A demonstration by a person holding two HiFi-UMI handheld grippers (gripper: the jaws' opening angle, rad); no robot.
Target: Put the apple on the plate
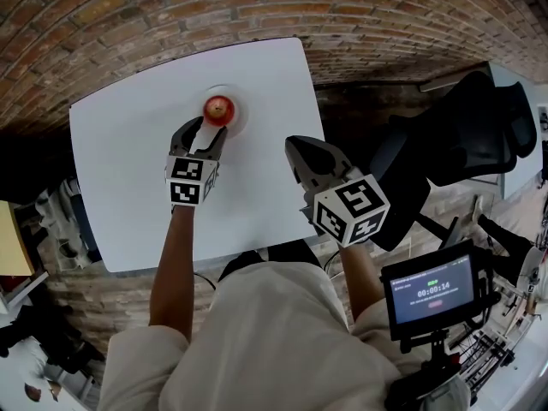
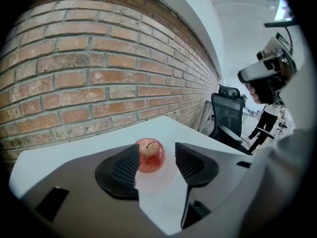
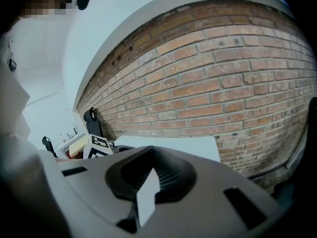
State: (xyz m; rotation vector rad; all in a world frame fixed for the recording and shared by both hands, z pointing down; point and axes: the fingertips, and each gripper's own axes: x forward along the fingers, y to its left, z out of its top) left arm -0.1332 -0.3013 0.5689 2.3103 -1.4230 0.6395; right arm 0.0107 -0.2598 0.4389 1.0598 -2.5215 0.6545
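Left gripper (image 2: pixel 156 148): I hold it with its jaws partly apart, clamped on nothing; it points slightly downward over the table's far half.
Left jaw gap: the apple (image 2: pixel 150 155) stands at the jaw tips. The left pad overlaps its edge in the left gripper view, and I cannot tell whether they touch. A clear gap separates the apple from the right pad.
Apple: red, upright with its stem up, resting on the plate (image 2: pixel 157 183).
Plate: small, white and round, close to the table's far edge, about midway along it.
Right gripper (image 3: pixel 148 169): jaws closed together and empty; I hold it near the table's right edge, well apart from the plate.
Table (image 1: pixel 128 169): white, with rounded corners; only the plate and apple sit on it.
Brick wall (image 2: pixel 99 78): runs beyond the table's far edge.
Office chair (image 1: pixel 479 135): black, beyond the table's right edge.
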